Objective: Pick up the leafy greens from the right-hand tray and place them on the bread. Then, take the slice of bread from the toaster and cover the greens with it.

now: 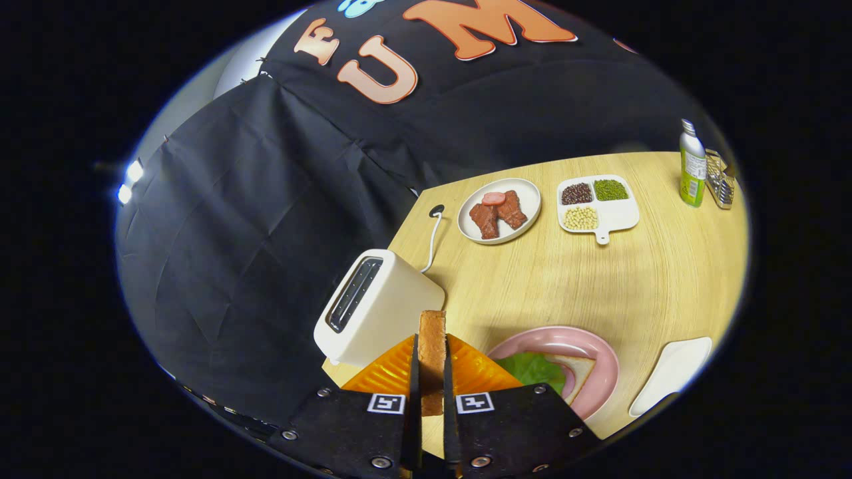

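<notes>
My gripper (432, 356) is shut on a slice of bread (432, 339), held edge-on and upright between both fingers, lifted above the table. Just left of the fingers stands the white toaster (376, 307), its slot looking dark. To the right of the fingers lies a pink plate (592, 349) with the leafy greens (532, 369) resting on another bread slice (578, 374); the right finger hides part of the greens.
Beyond on the wooden table (665, 279) are a white plate (529, 199) with meat pieces, a divided white dish (616, 216) with beans, a green bottle (692, 166) and a wire rack (721, 179). A white tray (672, 372) lies right of the pink plate. The toaster's cord (432, 239) runs back.
</notes>
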`<state>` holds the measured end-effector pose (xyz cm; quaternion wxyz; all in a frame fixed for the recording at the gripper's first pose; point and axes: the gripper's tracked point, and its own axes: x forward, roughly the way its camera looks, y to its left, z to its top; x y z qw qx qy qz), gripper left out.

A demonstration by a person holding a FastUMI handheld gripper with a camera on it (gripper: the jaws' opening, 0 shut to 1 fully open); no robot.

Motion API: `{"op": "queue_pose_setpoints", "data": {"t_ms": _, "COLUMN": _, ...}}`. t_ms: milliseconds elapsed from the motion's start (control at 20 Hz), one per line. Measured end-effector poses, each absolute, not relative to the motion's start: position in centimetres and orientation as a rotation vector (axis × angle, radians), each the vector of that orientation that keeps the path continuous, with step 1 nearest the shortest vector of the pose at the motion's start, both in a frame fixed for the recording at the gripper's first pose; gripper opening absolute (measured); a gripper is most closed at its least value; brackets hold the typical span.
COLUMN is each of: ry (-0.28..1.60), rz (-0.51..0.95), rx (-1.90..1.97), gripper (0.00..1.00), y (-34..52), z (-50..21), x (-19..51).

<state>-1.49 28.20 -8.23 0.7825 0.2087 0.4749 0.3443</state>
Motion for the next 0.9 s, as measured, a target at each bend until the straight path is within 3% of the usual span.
{"op": "queue_pose_setpoints", "data": {"t_ms": 900, "ry": 1.047, "rz": 0.676, "rx": 0.304, "gripper": 0.13, "y": 22.1, "z": -18.2, "x": -3.5}}
